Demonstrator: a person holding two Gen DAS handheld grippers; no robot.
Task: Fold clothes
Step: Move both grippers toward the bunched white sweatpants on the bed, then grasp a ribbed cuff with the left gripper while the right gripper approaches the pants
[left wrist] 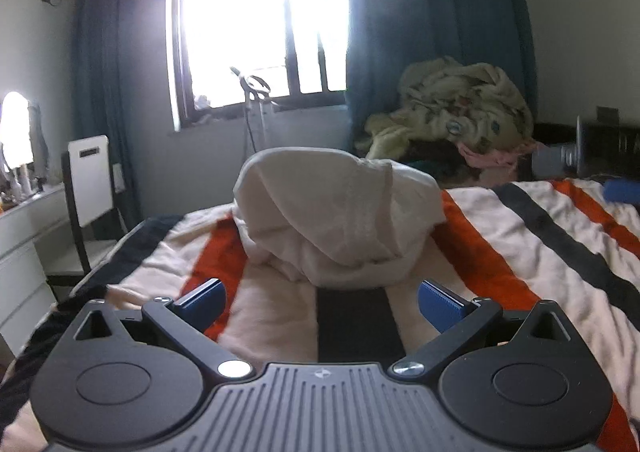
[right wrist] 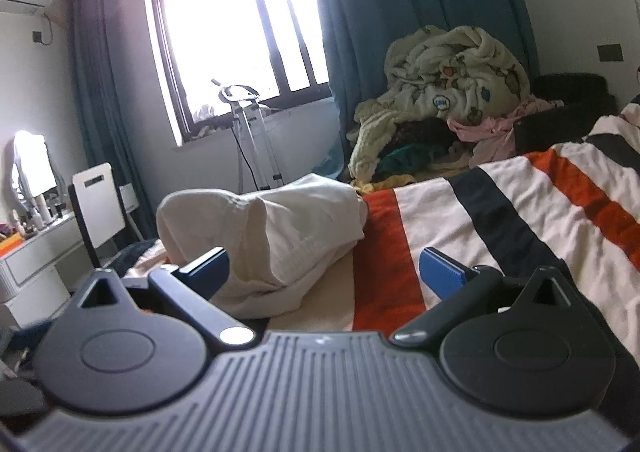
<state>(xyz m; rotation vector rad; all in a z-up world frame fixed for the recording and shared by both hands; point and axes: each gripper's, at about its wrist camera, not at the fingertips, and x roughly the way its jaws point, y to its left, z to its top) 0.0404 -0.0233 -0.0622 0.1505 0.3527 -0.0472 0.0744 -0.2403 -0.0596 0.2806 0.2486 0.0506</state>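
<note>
A crumpled white garment [left wrist: 336,219] lies in a heap on the striped bed cover [left wrist: 520,236]. In the left wrist view it sits just beyond my left gripper [left wrist: 322,304], which is open and empty, fingers spread either side of the heap's near edge. In the right wrist view the garment [right wrist: 272,236] lies ahead and left. My right gripper [right wrist: 324,272] is open and empty, its left finger [right wrist: 208,268] close in front of the cloth. The right gripper shows blurred at the far right of the left wrist view [left wrist: 580,155].
A pile of other clothes and a yellow blanket [right wrist: 444,91] sits at the far side of the bed. A chair [left wrist: 90,187] and a white dresser [left wrist: 24,236] stand left of the bed. A window with blue curtains [left wrist: 420,31] is behind.
</note>
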